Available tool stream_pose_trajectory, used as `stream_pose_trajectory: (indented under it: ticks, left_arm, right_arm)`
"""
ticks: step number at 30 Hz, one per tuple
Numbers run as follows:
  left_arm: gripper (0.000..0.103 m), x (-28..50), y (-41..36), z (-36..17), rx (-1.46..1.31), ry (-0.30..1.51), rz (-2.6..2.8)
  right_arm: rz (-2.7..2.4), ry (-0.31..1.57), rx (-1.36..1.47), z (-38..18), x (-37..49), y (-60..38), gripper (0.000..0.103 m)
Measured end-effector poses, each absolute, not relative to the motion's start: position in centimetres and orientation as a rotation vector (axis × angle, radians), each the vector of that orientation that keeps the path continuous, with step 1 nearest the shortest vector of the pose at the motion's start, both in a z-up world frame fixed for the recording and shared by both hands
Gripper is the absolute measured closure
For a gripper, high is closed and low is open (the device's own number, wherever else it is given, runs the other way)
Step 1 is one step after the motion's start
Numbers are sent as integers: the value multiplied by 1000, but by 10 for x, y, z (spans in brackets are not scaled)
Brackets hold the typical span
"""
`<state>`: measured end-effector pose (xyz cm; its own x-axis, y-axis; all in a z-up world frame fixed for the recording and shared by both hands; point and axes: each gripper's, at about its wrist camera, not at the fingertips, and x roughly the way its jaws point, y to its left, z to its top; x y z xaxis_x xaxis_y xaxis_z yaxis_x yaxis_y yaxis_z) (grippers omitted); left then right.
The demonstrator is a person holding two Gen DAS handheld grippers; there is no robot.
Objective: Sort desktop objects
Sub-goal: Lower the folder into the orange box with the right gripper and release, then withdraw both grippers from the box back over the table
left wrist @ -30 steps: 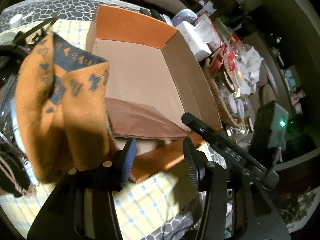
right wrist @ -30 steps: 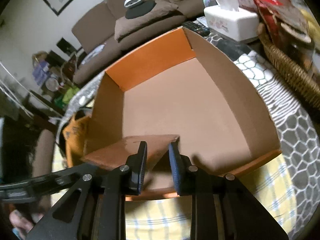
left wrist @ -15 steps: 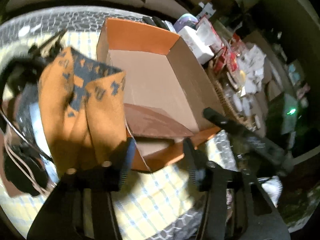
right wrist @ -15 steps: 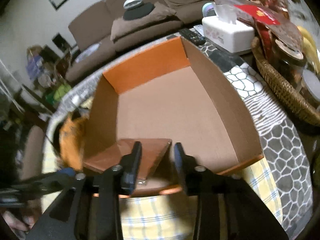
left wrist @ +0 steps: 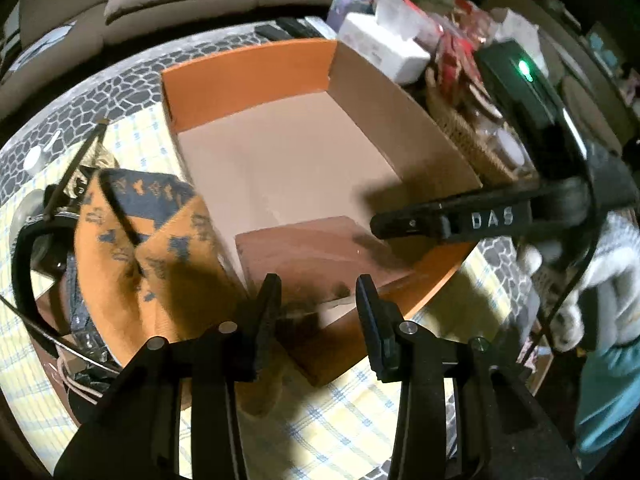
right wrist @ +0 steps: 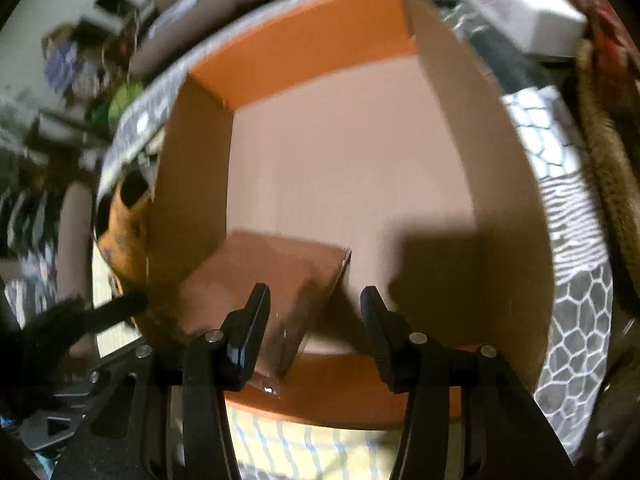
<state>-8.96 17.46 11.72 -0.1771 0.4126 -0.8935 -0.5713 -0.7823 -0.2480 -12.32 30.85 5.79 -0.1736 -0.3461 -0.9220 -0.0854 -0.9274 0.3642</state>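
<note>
Left gripper (left wrist: 318, 294): fingers closing, nothing pinched between them; beyond the tips lies a brown sheet (left wrist: 316, 252) in the near corner of the orange cardboard box (left wrist: 248, 76). Right gripper (right wrist: 314, 306): fingers parted, empty, above the same sheet (right wrist: 264, 276). An orange patterned cloth (left wrist: 132, 248) hangs outside the left finger.

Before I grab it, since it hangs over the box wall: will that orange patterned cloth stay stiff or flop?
The orange patterned cloth will probably flop: it drapes in soft folds against the cardboard box. It looks light and unlikely to slip or roll.
</note>
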Motion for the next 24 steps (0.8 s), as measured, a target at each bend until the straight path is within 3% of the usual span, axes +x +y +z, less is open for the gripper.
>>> stream_pose_trajectory:
  ticks: [8, 19, 24]
  left_arm:
    - [69, -83, 180, 97, -1500, 201, 1956]
    - [68, -82, 149, 111, -1500, -28, 1953]
    - [63, -86, 120, 134, -1460, -134, 1995]
  right_arm:
    - [-2000, -591, 2061, 28, -141, 303, 50]
    - [-2064, -459, 2121, 14, -162, 287, 50]
    - [-2182, -356, 2106, 18, -163, 282, 48]
